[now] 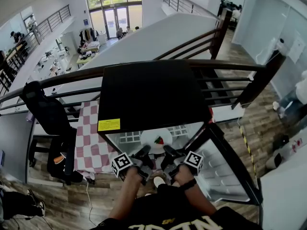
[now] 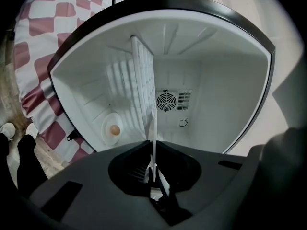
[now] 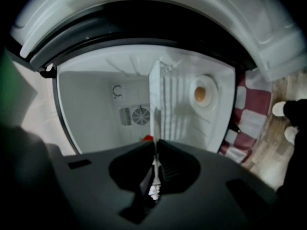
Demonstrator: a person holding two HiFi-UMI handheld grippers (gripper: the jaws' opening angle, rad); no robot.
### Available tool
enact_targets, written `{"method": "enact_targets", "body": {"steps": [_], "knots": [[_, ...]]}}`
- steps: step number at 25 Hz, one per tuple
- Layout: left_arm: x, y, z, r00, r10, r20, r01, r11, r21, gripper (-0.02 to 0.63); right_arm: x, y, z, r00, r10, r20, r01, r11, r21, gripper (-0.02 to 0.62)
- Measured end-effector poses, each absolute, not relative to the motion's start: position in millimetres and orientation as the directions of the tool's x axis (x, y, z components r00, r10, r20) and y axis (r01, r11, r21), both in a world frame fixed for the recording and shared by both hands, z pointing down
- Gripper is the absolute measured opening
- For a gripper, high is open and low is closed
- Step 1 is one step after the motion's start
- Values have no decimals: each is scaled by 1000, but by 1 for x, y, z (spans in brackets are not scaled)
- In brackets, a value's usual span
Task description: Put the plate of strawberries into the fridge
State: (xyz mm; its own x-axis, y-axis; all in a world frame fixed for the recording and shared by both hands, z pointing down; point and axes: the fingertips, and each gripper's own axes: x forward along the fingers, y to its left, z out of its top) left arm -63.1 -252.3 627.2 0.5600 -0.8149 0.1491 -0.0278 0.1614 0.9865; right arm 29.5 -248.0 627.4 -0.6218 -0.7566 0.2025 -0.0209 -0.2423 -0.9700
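A white plate [image 1: 154, 139] with a strawberry [image 1: 159, 140] on it hangs at the mouth of the open black mini fridge [image 1: 152, 95]. Both grippers hold its near rim. My left gripper [image 1: 145, 153] is shut on the rim's left part and my right gripper [image 1: 167, 152] on its right part. In the left gripper view the plate [image 2: 153, 157] shows edge-on as a thin white strip pinched in my left gripper [image 2: 153, 170]. The right gripper view shows the same strip [image 3: 155, 150] clamped in my right gripper [image 3: 154, 166], with a bit of red strawberry [image 3: 147, 138] beside it.
The fridge door [image 1: 225, 171] stands open to the right. Inside are a white wire shelf [image 2: 141, 90], a back-wall fan [image 2: 166, 101] and a side lamp [image 2: 114, 129]. A red-checked cloth [image 1: 88, 140] and a black office chair [image 1: 48, 123] are on the left. A railing [image 1: 225, 66] runs behind.
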Motion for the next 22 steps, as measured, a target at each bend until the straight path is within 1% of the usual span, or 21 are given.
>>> {"method": "enact_targets", "body": {"steps": [7, 22], "knots": [[-69, -259, 635, 538, -826, 164, -3, 193, 981, 34, 24, -256, 633, -620, -759, 200, -4, -252, -968, 29], [-74, -277, 638, 512, -844, 160, -2, 185, 983, 34, 20, -274, 631, -624, -758, 191, 0, -245, -970, 29]]}}
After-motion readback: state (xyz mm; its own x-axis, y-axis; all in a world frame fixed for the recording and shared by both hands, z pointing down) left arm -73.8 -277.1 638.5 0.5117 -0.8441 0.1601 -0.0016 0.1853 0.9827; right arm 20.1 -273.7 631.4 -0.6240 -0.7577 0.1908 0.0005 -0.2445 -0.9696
